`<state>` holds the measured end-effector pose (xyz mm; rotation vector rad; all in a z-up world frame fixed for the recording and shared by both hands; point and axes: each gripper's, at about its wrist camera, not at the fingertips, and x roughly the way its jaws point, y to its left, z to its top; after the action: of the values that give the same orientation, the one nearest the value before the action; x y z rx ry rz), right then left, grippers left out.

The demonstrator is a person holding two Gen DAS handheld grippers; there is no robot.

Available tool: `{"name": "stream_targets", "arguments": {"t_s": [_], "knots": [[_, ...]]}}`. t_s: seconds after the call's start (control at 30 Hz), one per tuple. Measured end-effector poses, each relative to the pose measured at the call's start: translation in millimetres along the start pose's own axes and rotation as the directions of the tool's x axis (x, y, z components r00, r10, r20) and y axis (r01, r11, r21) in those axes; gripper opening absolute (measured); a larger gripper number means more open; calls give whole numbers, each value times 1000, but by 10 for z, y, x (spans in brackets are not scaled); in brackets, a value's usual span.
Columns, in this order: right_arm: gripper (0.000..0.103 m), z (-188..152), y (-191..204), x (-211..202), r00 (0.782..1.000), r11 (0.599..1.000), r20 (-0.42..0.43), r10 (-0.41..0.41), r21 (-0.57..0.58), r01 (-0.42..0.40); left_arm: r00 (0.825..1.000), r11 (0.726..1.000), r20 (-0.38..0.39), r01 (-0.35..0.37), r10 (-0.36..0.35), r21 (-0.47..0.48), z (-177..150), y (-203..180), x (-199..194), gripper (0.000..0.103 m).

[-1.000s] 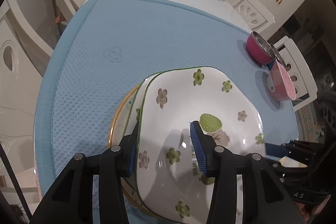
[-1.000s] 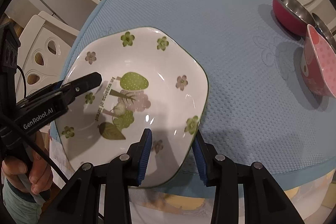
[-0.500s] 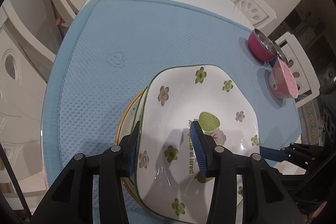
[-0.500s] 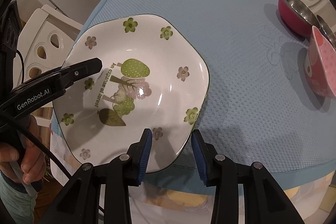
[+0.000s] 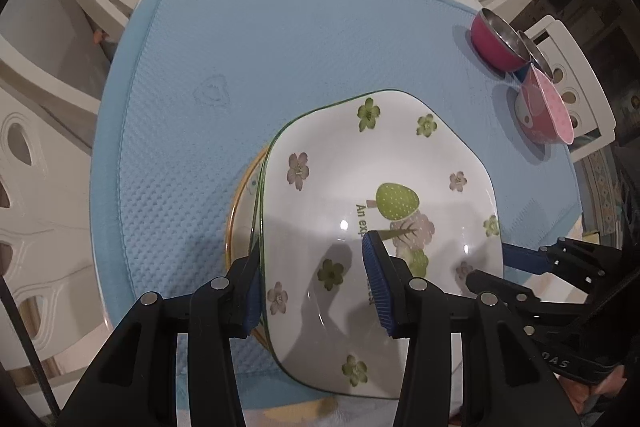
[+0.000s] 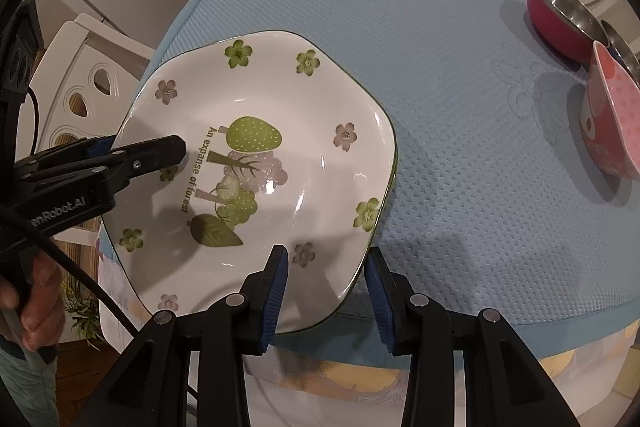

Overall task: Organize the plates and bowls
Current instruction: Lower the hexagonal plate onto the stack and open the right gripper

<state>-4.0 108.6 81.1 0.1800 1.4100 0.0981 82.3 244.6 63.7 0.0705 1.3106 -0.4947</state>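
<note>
At the left, the left gripper [image 5: 312,283] straddles the left rim of the flowered plate [image 5: 384,195], one jaw outside the edge and one over the plate's face; the jaws are partly closed, and I cannot tell whether the pads actually press on the rim. Just under that rim a yellow-edged plate [image 5: 240,195] peeks out, so the flowered plate sits over it near the front edge of the blue mat [image 5: 280,39]; whether it rests on that plate or hangs just above it is not clear. In the right wrist view the right gripper [image 6: 326,287] stands the same way at the plate's near right corner, jaws partly closed to either side of the rim, contact again uncertain. Far right on the mat, well apart from the plates, a red bowl [image 6: 560,23] with a steel inside and a tilted pink bowl [image 6: 612,123] sit close together, another rim showing between them. My reading is that the plates are being stacked now, and the bowls look loosely grouped rather than nested, so that part seems left to do.
</note>
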Motion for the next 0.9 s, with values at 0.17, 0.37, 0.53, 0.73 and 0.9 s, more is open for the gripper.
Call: {"name": "stream_targets", "arguments": {"t_s": [0.17,0.37,0.53,0.73,0.9], "knots": [[38,-11,-11,-10,1000,1000,-4,8,10,-8,1000,1000,-10,6,-6,-7,-21,44,-54,42],[38,-39,-71,-40,1000,1000,-7,13,18,-13,1000,1000,14,-22,22,2,1,128,-139,42],[38,-71,-44,-61,1000,1000,-7,10,12,-10,1000,1000,21,-21,21,2,10,165,-121,42],[38,28,-142,-213,999,999,51,-5,37,3,1000,1000,26,-11,11,-16,-8,209,-110,42],[38,159,-250,-202,998,996,66,-19,85,13,999,1000,33,-10,11,-29,10,254,-120,42]]}}
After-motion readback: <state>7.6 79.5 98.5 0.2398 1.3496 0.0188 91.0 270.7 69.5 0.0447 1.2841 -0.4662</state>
